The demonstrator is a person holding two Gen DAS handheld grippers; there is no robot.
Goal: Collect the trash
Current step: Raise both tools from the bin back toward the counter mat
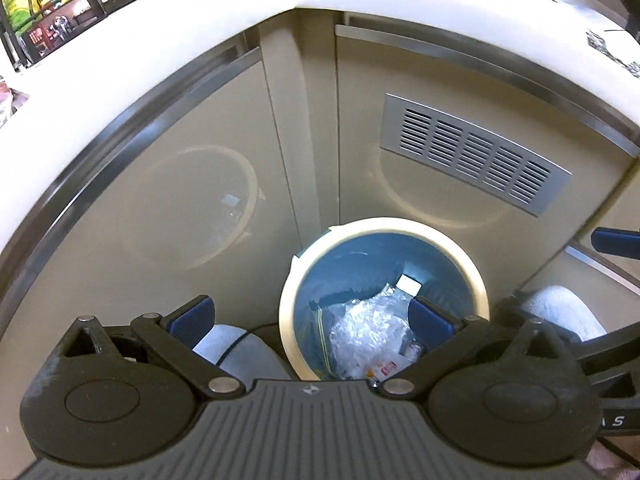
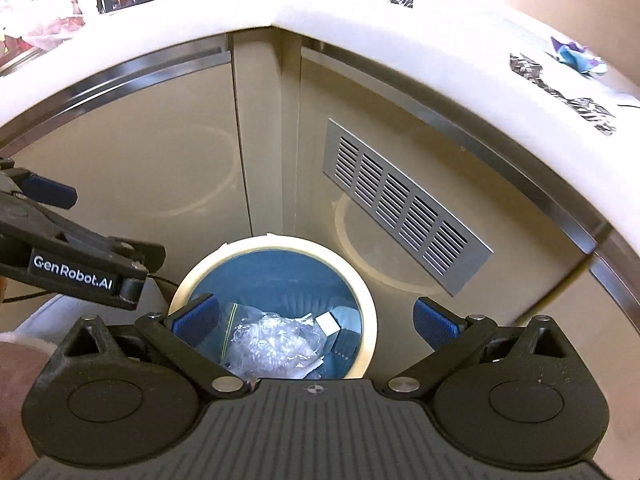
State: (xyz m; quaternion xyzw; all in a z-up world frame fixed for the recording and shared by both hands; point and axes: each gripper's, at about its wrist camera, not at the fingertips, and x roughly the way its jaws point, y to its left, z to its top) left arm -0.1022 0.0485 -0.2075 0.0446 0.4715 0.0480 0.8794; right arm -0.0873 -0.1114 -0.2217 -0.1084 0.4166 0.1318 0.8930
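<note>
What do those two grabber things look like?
Both are black plastic with round hinge discs, silver rivets and a ribbed grey base. The left gripper and right gripper have blue ridged fingertips. White lettering on the left one's side reads GenRobot.AI.

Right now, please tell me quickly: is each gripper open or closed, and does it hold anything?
Left gripper: open, fingers wide apart, holding nothing, above the trash bin.
Right gripper: open, holding nothing, also above the bin.

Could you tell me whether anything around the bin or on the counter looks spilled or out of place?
Nothing has spilled beside the bin; the clear plastic lies inside. On the counter, dark wrapper scraps lie loose.
</note>
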